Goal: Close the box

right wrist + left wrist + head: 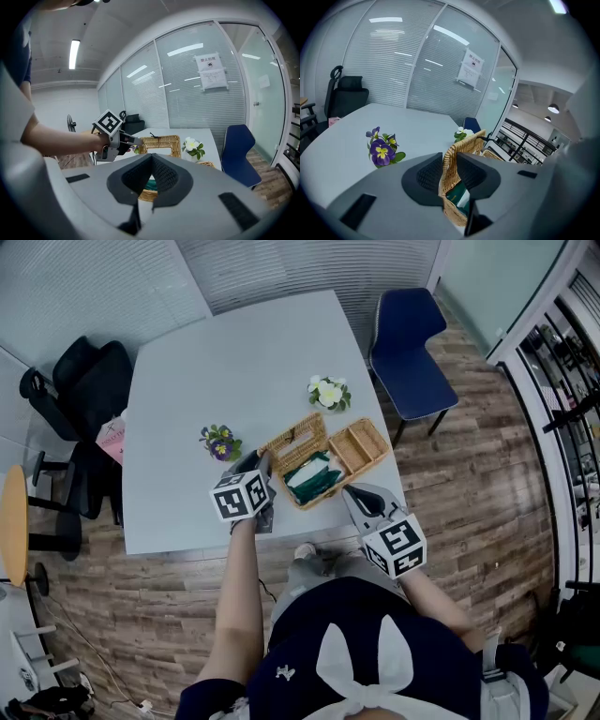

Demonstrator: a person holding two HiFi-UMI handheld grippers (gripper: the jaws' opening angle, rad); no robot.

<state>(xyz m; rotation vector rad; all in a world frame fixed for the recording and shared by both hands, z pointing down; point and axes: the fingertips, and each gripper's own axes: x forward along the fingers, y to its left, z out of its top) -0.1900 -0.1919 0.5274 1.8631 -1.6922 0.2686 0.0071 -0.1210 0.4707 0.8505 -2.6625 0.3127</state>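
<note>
A wicker box (322, 495) sits near the table's front edge with green and white items (314, 478) inside. Its left lid (293, 442) stands raised on edge, and its right lid (363, 446) lies folded out flat. My left gripper (263, 468) is shut on the raised lid's edge; in the left gripper view the wicker lid (464, 145) runs between the pads of the left gripper (449, 171). My right gripper (352, 496) hovers at the box's front right corner, shut and holding nothing. The right gripper view shows the right gripper (151, 165) with the upright lid (160, 145) beyond it.
A purple pansy sprig (220, 442) lies left of the box and a white flower sprig (328, 393) behind it. A blue chair (408, 348) stands at the table's far right corner, black office chairs (80, 390) at its left. The table's front edge (187, 547) is close.
</note>
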